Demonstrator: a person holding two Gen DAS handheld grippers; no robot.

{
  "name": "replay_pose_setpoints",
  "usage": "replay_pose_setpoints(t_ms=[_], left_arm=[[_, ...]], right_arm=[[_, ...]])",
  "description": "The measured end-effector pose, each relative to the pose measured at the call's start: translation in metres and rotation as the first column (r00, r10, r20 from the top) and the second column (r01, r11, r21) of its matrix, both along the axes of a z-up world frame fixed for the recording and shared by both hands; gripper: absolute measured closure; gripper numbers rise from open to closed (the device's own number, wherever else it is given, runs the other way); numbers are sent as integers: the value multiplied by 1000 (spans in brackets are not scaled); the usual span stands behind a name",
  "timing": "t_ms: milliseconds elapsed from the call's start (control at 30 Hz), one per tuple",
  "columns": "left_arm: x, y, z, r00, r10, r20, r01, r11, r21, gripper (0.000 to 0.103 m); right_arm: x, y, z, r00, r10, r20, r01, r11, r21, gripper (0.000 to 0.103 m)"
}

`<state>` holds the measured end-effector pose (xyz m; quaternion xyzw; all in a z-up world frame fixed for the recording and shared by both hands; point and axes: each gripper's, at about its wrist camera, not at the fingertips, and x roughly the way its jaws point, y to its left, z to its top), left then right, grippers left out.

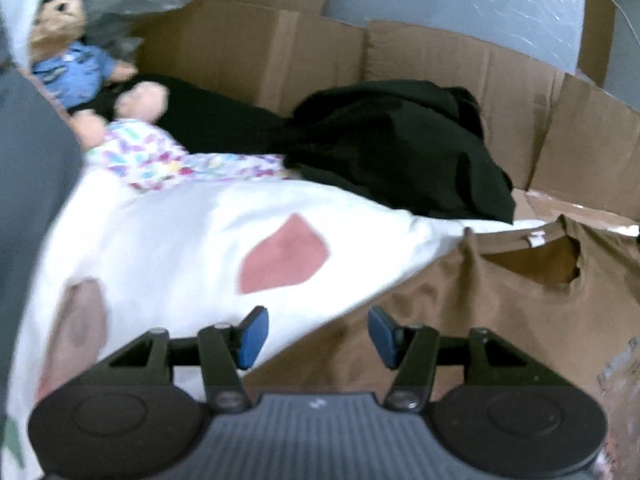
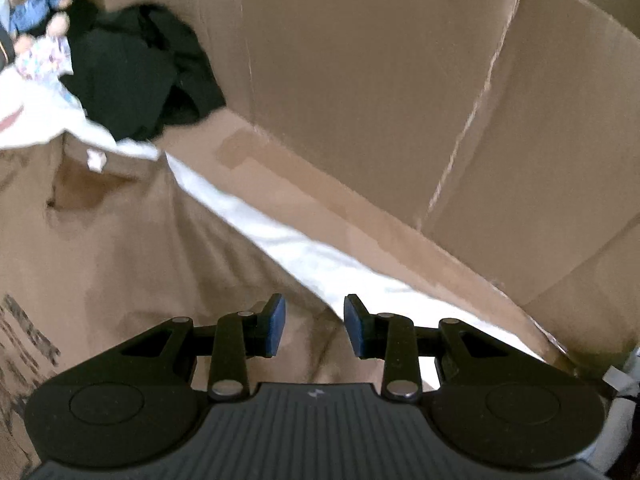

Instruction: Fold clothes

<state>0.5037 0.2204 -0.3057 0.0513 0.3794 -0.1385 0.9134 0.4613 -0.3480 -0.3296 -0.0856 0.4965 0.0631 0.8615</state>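
Note:
A brown T-shirt [image 1: 460, 300] lies spread flat on a white sheet [image 1: 180, 248] printed with pink hearts. Its collar, with a small white tag [image 1: 535, 239], points to the far right. My left gripper [image 1: 318, 336] hovers over the shirt's left edge where it meets the sheet, open, with nothing between its blue pads. In the right wrist view the same brown T-shirt [image 2: 140, 240] fills the left side. My right gripper [image 2: 315, 326] hangs open above its right edge beside a strip of white sheet [image 2: 320, 256], holding nothing.
A crumpled black garment [image 1: 400, 148] is piled behind the shirt and also shows as the black garment [image 2: 140, 72]. Two dolls [image 1: 64, 52] lie at the far left. Tall cardboard walls [image 2: 400, 100] close in the back and right.

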Motion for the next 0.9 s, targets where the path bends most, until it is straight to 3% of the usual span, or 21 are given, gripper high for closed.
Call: replay_pose_setpoints(t_ms=[100,167,233,467,500,533,633,733,900], left_arm=[[-3,11,-8,999,17,-29,-17,1000,0,45],[-4,11,-12,999,12,-30,-12,1000,-6,45],[-4,10,-14,1000,6,-29,-7,1000,-15,45],[9,-20,-27,999,-49,-10,50,998,32,45],[11,-23,-29,999,-49,1,49,998,40,50],[12,-24,-31,999,-45,6,45,998,47,62],[18,-24,-33,999,-37,21,36,998,59,79],[20,-22,-32,999,-33,20,31,998,57,85],[21,-23,-27,1000,-7,15,6,998,61,85]], right_arm=[[0,-4,-6,1000,-21,-6,21,1000,-14,70],[0,-8,-10,999,-34,-12,34,999,-23,84],[1,-11,-13,999,-41,-10,41,999,-28,91],[4,-19,-20,999,-47,-13,46,999,-24,96],[5,-21,-21,998,-57,-13,57,998,-16,96],[6,-22,-21,998,-63,-14,63,998,-12,96],[7,-25,-24,997,-79,-14,79,997,-2,96],[8,-28,-23,995,-100,-5,100,995,6,95],[8,-32,-20,993,-116,3,116,993,9,94]])
